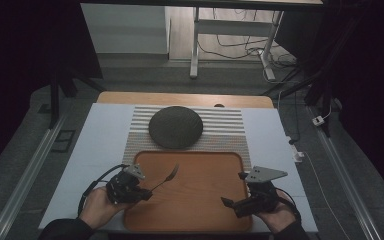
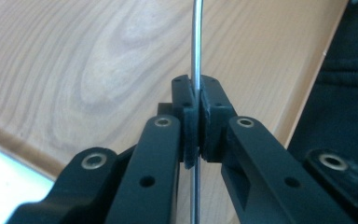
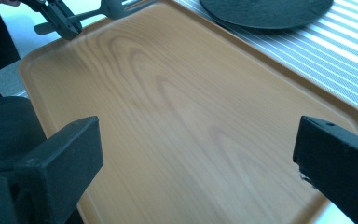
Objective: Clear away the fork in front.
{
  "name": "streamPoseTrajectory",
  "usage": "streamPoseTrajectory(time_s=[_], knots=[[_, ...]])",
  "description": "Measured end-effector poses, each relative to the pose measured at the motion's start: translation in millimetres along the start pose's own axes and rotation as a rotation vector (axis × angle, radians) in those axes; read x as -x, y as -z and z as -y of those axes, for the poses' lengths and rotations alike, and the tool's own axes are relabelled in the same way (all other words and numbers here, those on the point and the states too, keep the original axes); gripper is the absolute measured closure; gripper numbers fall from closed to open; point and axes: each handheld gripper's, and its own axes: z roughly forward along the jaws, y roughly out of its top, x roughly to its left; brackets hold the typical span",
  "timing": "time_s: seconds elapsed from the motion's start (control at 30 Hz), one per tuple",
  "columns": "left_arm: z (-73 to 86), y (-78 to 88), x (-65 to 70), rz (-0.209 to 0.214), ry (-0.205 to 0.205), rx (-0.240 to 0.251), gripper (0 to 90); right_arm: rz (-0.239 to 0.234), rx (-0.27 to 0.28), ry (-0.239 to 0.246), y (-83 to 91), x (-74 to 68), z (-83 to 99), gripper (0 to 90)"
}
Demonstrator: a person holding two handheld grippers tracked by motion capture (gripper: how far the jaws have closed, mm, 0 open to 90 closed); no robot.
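L gripper (image 1: 147, 192) pinches fork (image 1: 167, 177) by handle, head out over wooden tray (image 1: 200, 210) (near its left edge). R gripper (image 1: 234, 189) spread wide, empty, well apart from fork.

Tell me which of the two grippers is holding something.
The left gripper: its jaws are shut on the fork handle. The right gripper stands open over the wooden tray.
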Motion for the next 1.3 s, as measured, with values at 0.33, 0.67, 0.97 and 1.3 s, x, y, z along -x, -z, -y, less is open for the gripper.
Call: streamPoseTrajectory(time_s=[0.33, 0.67, 0.97, 1.3], knots=[[6.3, -2.9, -8.9, -0.025, 0.172, -0.013, 85.5, 0.051, -0.013, -0.037, 20.1, 1.2, 17.4, 1.2], [6.3, -17.5, -16.5, -0.063, 0.298, -0.070, 85.3, 0.070, -0.039, -0.049, 25.0, -0.9, 25.8, 1.2], [6.2, -26.3, -17.2, -0.079, 0.312, -0.113, 83.3, 0.068, -0.043, -0.070, 29.0, 1.0, 30.5, 1.3], [5.7, -20.0, -19.0, -0.035, 0.292, -0.071, 73.5, 0.071, -0.032, -0.086, 32.2, 2.1, 32.3, 1.3]])
